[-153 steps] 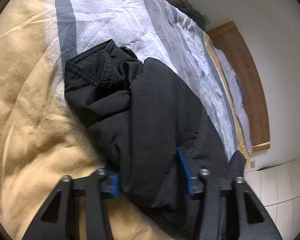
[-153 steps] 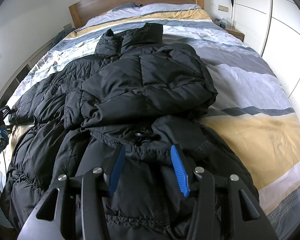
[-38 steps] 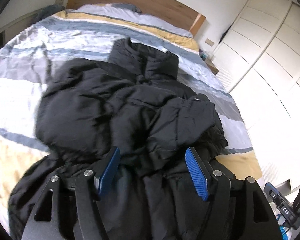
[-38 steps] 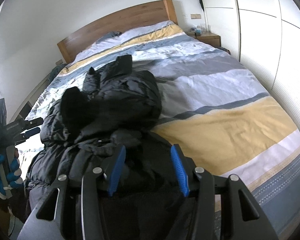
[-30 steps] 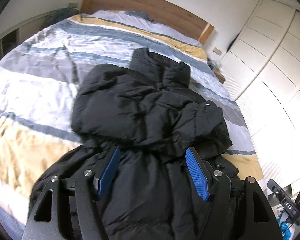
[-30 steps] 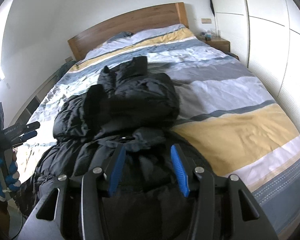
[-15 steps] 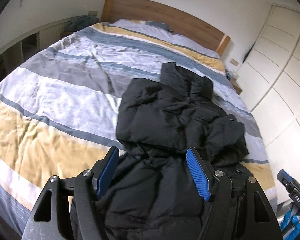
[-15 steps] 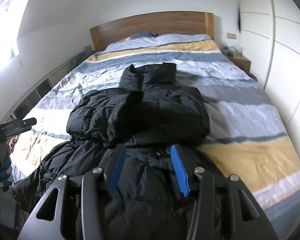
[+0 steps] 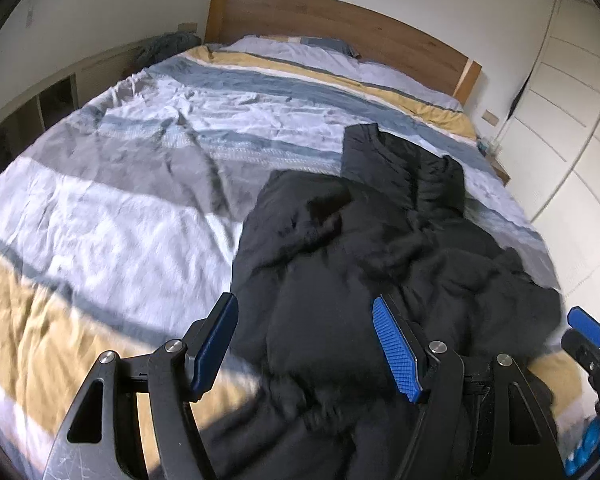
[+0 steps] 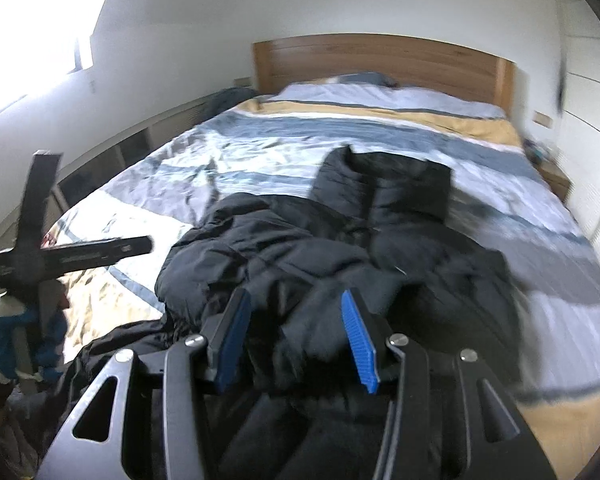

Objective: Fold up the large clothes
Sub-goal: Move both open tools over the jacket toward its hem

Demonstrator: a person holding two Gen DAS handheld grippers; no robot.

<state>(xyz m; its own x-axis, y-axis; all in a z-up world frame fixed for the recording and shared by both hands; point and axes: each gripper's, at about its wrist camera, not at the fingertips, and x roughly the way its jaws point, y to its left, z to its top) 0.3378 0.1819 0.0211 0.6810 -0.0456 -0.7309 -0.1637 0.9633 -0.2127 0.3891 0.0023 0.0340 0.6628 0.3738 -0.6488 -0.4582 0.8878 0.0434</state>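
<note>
A large black puffer jacket [image 9: 364,256] lies crumpled on the striped bed [image 9: 140,168], collar toward the headboard. It also shows in the right wrist view [image 10: 320,252]. My left gripper [image 9: 304,340] is open and empty, raised above the jacket's near left part. My right gripper [image 10: 296,340] is open and empty, above the jacket's near end. In the right wrist view the left gripper's body shows at the far left, its fingers hidden. In the left wrist view one blue right-gripper fingertip [image 9: 586,326] shows at the right edge.
A wooden headboard [image 9: 340,28] and pillows stand at the far end. White wardrobe doors [image 9: 572,128] line the right side. A low shelf unit [image 9: 40,108] runs along the left wall, with a nightstand [image 10: 556,180] at the far right.
Both grippers have pulled back and risen from the jacket, and both views have swung left. The jacket's left side now lies folded in over its body.
</note>
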